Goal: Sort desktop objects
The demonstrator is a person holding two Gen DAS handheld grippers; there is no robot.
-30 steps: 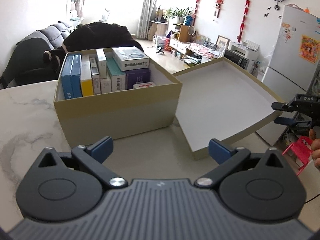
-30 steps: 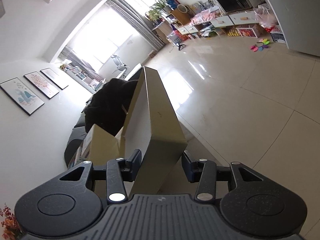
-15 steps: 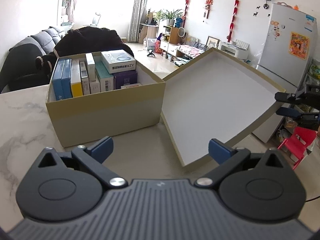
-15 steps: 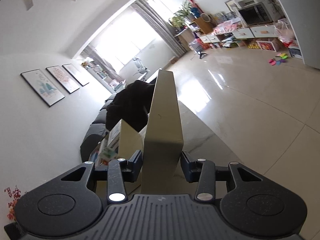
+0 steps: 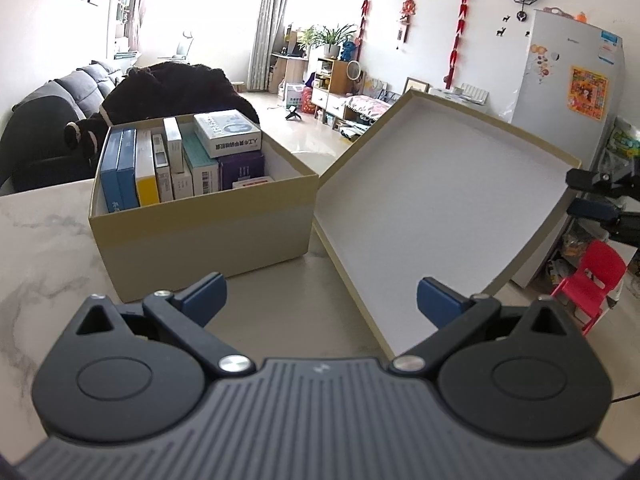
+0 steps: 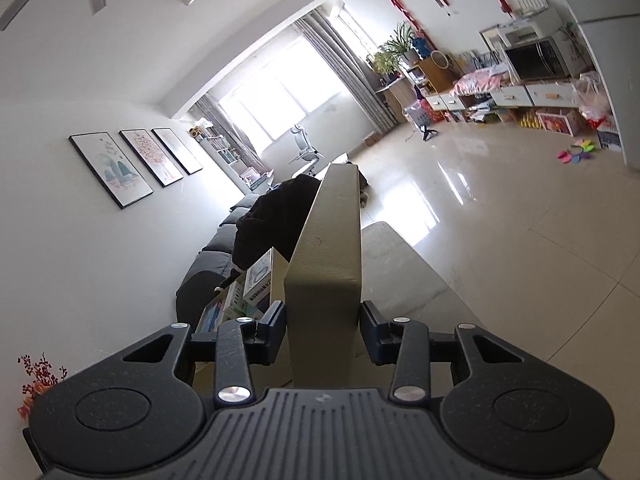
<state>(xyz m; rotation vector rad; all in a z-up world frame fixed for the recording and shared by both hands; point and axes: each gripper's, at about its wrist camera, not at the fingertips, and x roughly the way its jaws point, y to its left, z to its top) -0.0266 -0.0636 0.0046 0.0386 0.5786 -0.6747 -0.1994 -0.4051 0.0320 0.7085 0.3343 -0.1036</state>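
Note:
A khaki cardboard box [image 5: 200, 232] stands open on the marble table, packed with several small packages [image 5: 180, 160] set on edge. Its lid [image 5: 432, 208] is tilted up to the right of the box, white inside facing me, with its low corner near the table. My right gripper [image 5: 574, 194] is shut on the lid's raised right rim. In the right wrist view the lid [image 6: 332, 240] runs edge-on between the pads of the right gripper [image 6: 324, 328], with the box [image 6: 278, 276] to the left. My left gripper [image 5: 320, 300] hovers open and empty in front of the box.
The marble table [image 5: 48, 248] stretches left and in front of the box. Beyond it are a grey sofa with a black coat [image 5: 172, 88]. A white fridge [image 5: 568, 80] and a red child's chair [image 5: 592, 276] stand off the table's right edge.
The right gripper has lifted the lid's right rim, so the lid stands steeper and closer to the box. The left gripper stays open and nearly still.

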